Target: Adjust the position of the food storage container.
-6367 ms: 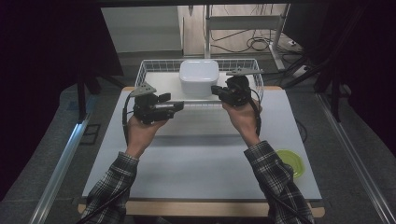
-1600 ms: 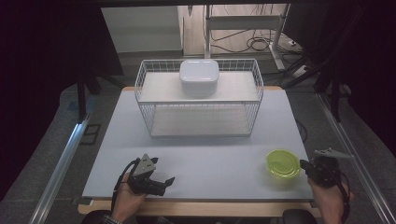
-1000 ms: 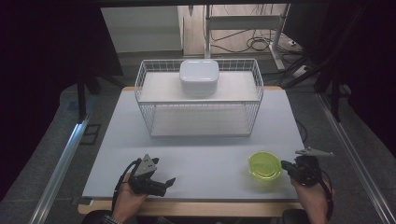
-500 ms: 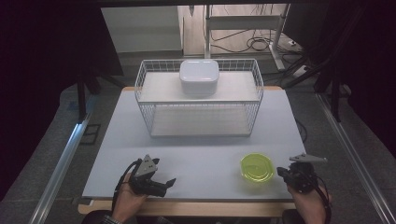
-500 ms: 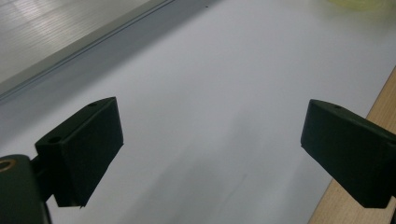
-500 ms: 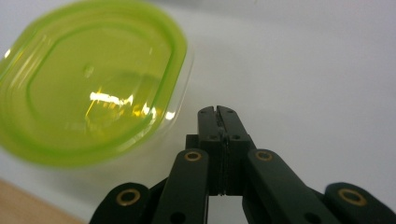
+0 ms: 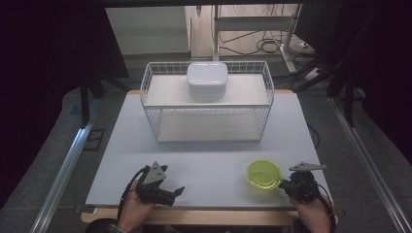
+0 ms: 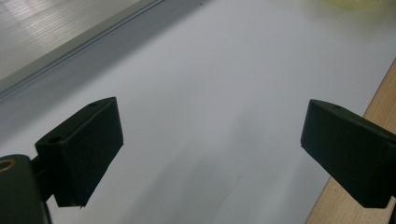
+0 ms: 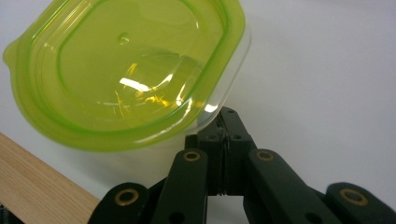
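A translucent lime-green lid [image 7: 264, 174] lies low over the white tabletop near the front right. My right gripper [image 7: 285, 184] is shut on its right rim; in the right gripper view the jaws meet at the lid's [image 9: 126, 70] edge, gripper [image 9: 225, 122]. My left gripper [image 7: 176, 192] rests near the front left edge, pointing right, jaws wide apart with nothing between them; the left gripper view shows bare tabletop between them [image 8: 210, 154]. A white lidded box [image 7: 207, 80] sits on top of the wire rack [image 7: 209, 114] at the back.
The wooden front edge of the table [image 7: 204, 216] runs just behind both hands. A bare stretch of white tabletop [image 7: 209, 155] lies between the rack and the grippers. Dark floor and metal rails flank the table.
My right gripper has dragged the green lid leftward along the front of the table. Earlier, both grippers were up at the rack by the white box. The left gripper has stayed put lately.
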A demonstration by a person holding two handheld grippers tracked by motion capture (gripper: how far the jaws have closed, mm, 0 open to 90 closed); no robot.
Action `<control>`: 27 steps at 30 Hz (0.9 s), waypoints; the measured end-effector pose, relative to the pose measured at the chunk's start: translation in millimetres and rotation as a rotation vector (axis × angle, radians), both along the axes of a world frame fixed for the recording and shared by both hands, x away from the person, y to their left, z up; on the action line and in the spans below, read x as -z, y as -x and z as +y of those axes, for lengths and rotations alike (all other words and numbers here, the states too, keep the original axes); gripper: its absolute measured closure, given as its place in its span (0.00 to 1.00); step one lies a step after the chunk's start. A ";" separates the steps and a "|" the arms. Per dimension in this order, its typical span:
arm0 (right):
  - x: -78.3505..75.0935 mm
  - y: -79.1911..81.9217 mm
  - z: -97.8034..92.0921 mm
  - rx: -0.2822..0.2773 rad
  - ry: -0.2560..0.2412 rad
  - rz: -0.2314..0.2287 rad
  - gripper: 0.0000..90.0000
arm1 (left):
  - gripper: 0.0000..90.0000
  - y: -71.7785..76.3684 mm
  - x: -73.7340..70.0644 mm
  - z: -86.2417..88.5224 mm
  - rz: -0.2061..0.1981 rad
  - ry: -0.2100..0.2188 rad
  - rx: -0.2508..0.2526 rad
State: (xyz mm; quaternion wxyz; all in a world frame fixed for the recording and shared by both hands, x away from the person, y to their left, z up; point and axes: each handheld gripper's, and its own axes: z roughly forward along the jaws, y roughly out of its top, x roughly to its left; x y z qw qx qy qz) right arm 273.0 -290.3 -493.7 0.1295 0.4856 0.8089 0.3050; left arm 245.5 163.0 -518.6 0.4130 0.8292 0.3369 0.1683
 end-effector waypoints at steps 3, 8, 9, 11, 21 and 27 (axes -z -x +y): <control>1.1 -3.5 5.8 -0.023 -0.011 0.002 0.98 | 0.06 -0.2 0.2 -0.4 0.001 -0.006 0.003; 2.0 -8.8 16.0 -0.052 -0.034 0.010 0.98 | 0.06 -0.1 0.6 -1.7 0.002 -0.008 0.006; 2.3 -9.5 17.5 -0.056 -0.038 0.010 0.98 | 0.06 -0.1 0.7 -1.8 0.003 -0.009 0.007; 3.3 -11.9 21.1 -0.068 -0.044 0.015 0.98 | 0.06 -0.2 0.9 -2.3 0.003 -0.010 0.009; 7.5 -24.5 47.4 -0.137 -0.058 0.026 0.98 | 0.06 -0.4 1.6 -3.7 0.007 -0.019 0.012; 10.1 -33.4 67.8 -0.181 -0.061 0.030 0.98 | 0.06 -0.5 1.8 -4.2 0.009 -0.026 0.016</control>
